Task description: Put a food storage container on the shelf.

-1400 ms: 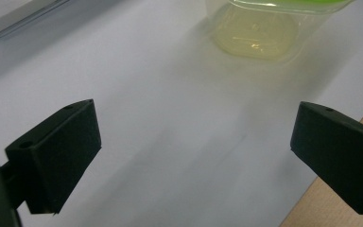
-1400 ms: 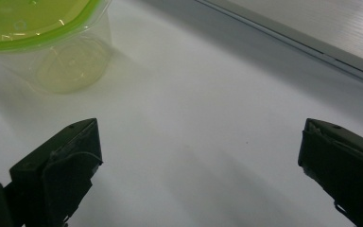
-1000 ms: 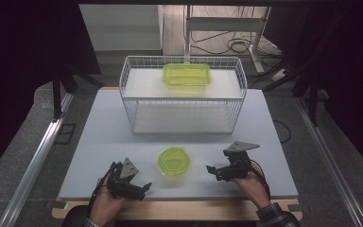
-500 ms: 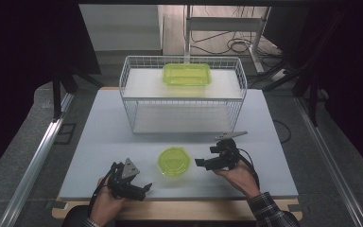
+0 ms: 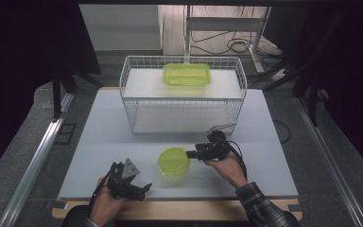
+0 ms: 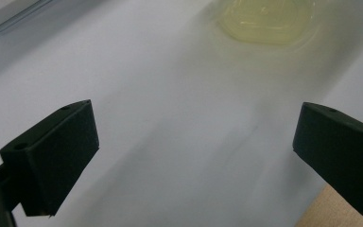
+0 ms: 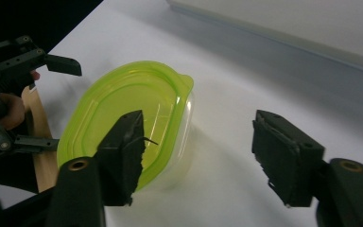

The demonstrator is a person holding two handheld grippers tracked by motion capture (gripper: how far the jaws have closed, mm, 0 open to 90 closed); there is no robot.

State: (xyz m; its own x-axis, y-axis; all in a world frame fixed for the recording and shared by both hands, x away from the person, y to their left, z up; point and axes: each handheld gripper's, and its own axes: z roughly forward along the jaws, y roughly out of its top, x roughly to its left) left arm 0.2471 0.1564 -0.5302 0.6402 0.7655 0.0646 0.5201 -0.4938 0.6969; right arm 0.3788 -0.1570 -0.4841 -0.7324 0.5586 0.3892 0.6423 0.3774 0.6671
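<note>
round container between hand-held grippers, wire basket behind

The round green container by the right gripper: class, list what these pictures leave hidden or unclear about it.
- Round green container, right gripper view: near rim hidden behind one black jaw.
- Left gripper view: container blurred, cut by the top edge.
- High view: whether the right gripper touches it, too small.
</note>
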